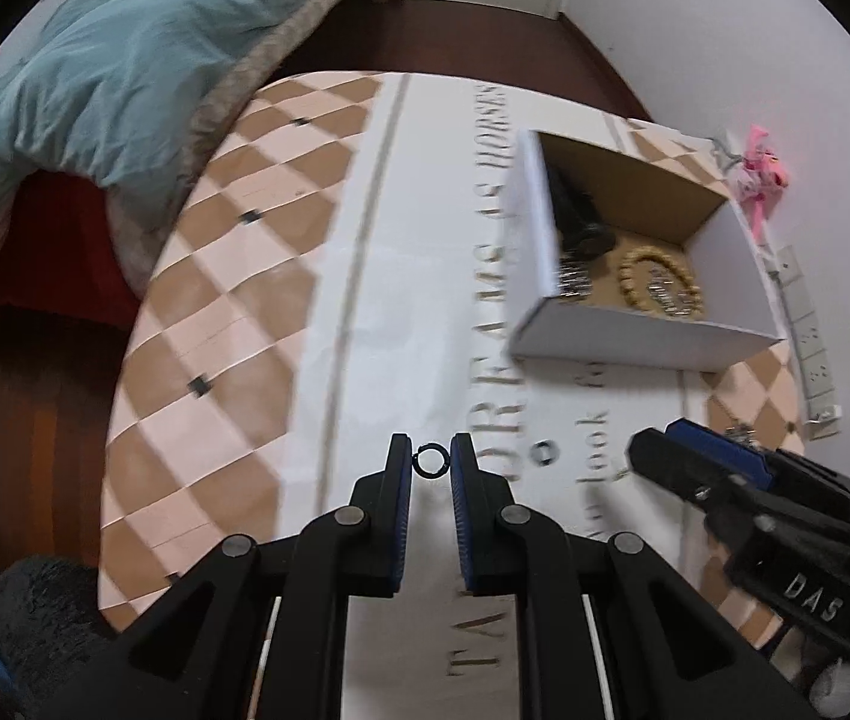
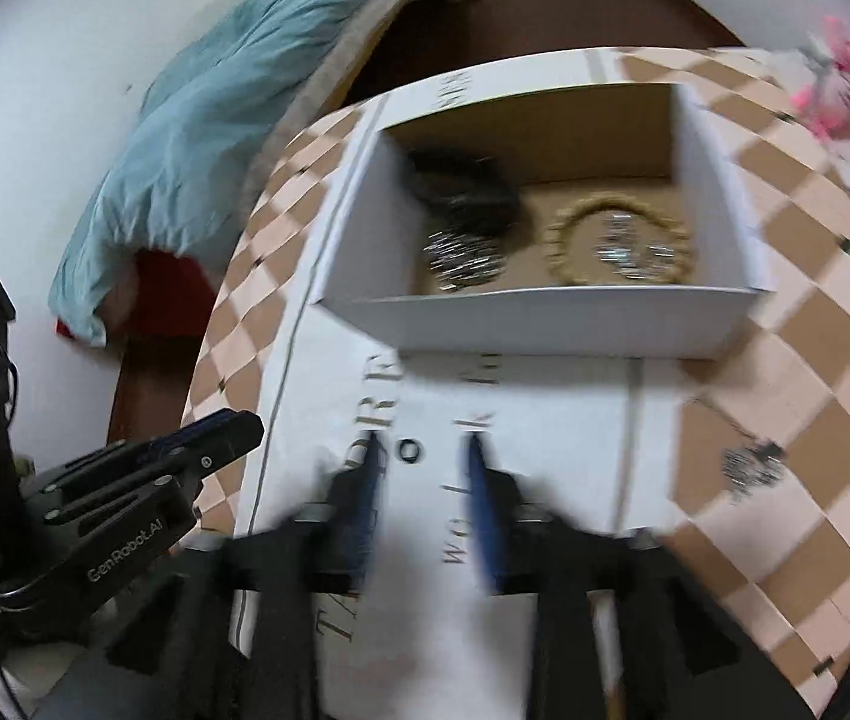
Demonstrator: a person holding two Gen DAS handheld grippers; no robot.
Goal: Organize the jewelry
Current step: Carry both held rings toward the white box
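Table [image 1: 257, 276]: round top under a cloth of tan and pale diamonds with a white printed band.

Left gripper [image 1: 431, 461]: points steeply down over the white band; jaws nearly together, clamped on a small black ring [image 1: 431, 459] held between the blue pads, clear of the cloth.

Right gripper [image 2: 424, 456]: blurred in its own view; jaws apart, nothing between the pads. A second small black ring [image 2: 412, 453] lies flat on the cloth below the gap, near the left finger, among the printed letters.

Box [image 2: 539, 315]: open white cardboard box with a brown inside, standing on the table beyond both grippers. Contents: a gold beaded bracelet [image 2: 620, 240] lying flat with a silvery piece inside its loop; a dark bundle [image 2: 464, 186] beside it; a silver cluster [image 2: 464, 258] at the near wall.

Loose silver chain piece [image 2: 752, 468]: on the cloth, right of the right gripper, outside the box.

Pink item [image 1: 758, 171]: at the far table edge, behind the box.
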